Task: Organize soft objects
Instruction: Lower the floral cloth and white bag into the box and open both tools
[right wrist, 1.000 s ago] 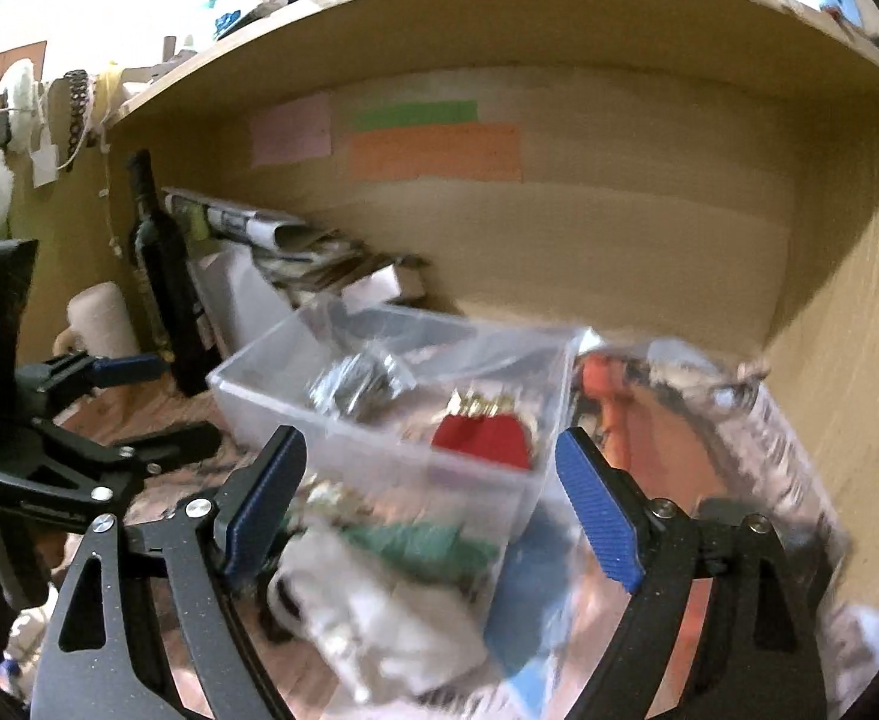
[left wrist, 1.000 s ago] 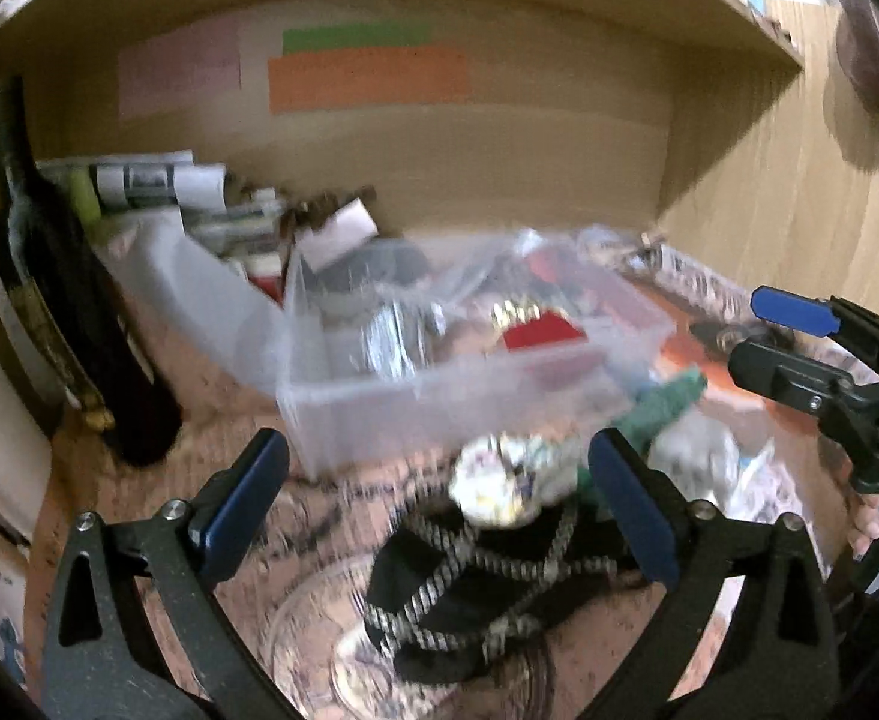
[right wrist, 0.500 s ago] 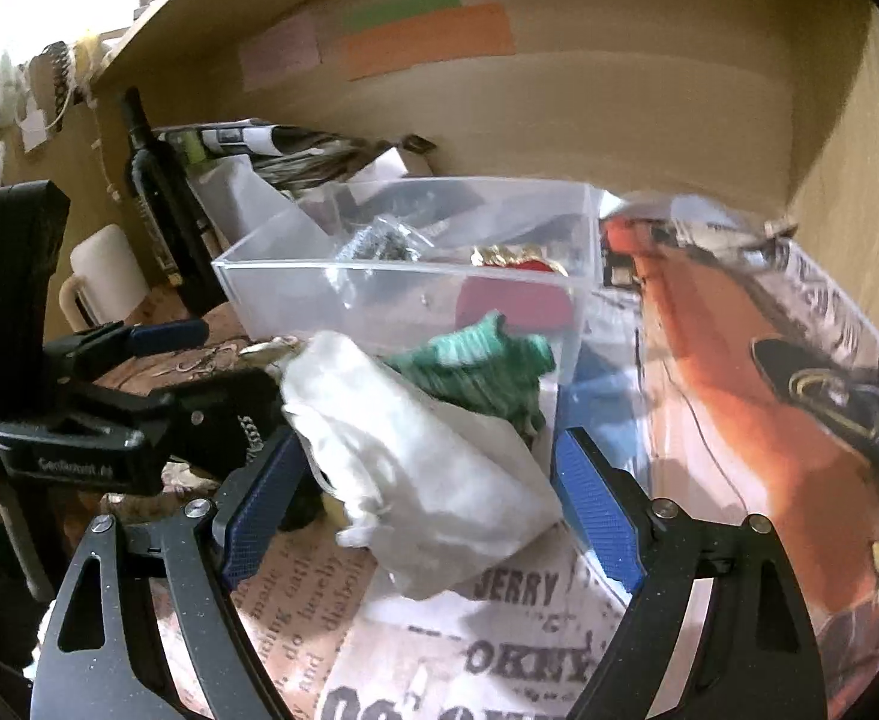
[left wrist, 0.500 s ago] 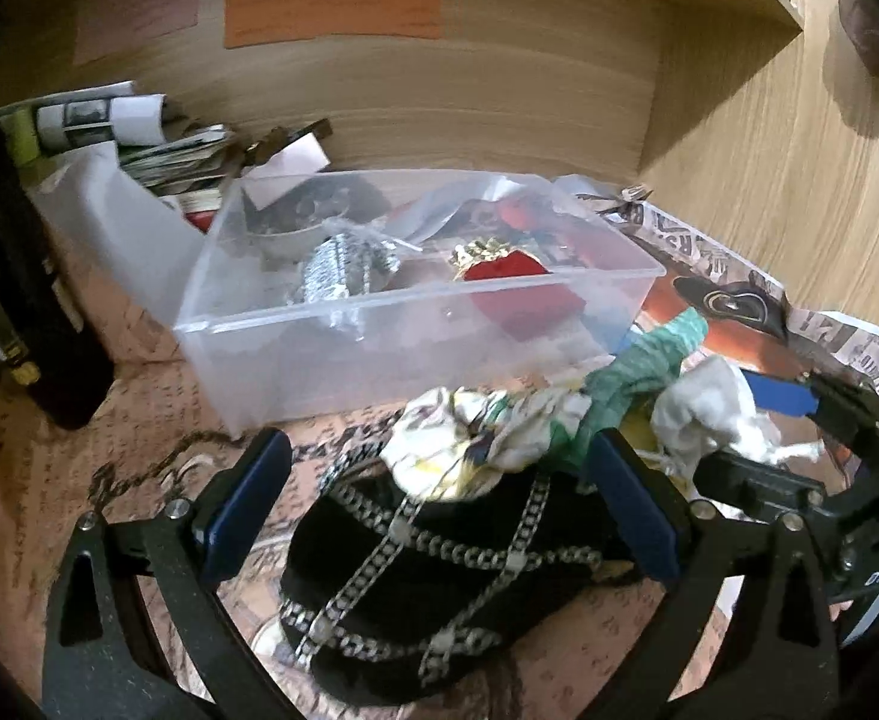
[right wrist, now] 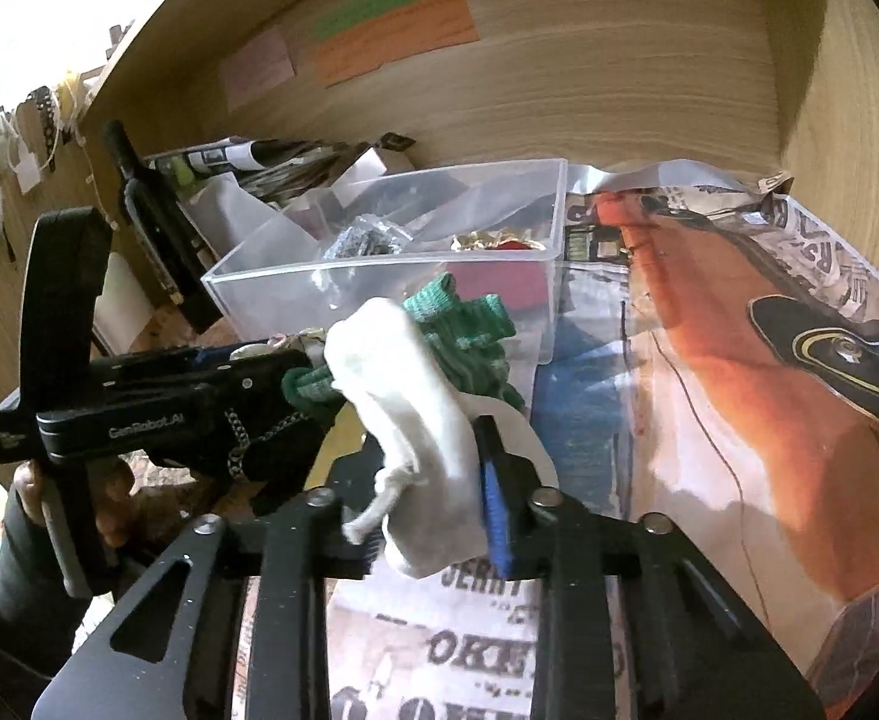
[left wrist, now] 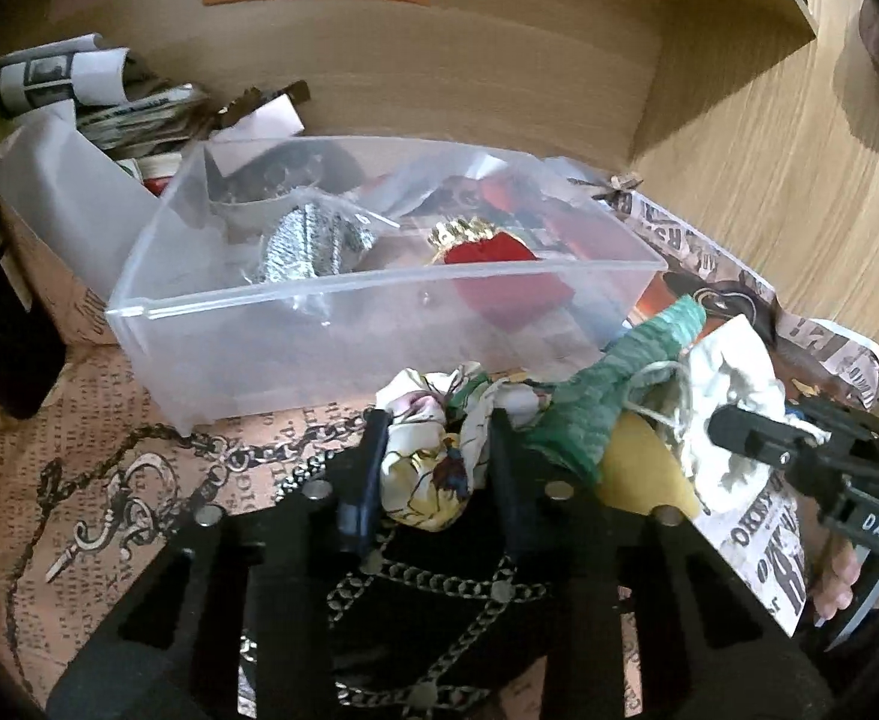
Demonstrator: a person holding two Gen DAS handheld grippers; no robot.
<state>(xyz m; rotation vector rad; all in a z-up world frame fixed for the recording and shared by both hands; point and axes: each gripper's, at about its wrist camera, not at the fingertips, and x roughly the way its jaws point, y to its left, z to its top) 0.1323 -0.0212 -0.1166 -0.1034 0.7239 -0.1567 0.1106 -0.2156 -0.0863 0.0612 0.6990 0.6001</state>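
Left wrist view, frame centre: left tongs clamp a floral cloth; right tongs (lower centre) grip a white pouch.

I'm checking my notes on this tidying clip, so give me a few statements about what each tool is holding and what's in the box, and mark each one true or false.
1. The left tool is shut on the patterned cloth. True.
2. The right tool is open and holds nothing. False: it is shut on the white pouch.
3. The clear box holds a red item with gold trim. True.
4. The green sock lies inside the clear box. False: it is outside, in front of the box's near wall.
5. A dark bottle stands to the left of the box. True.
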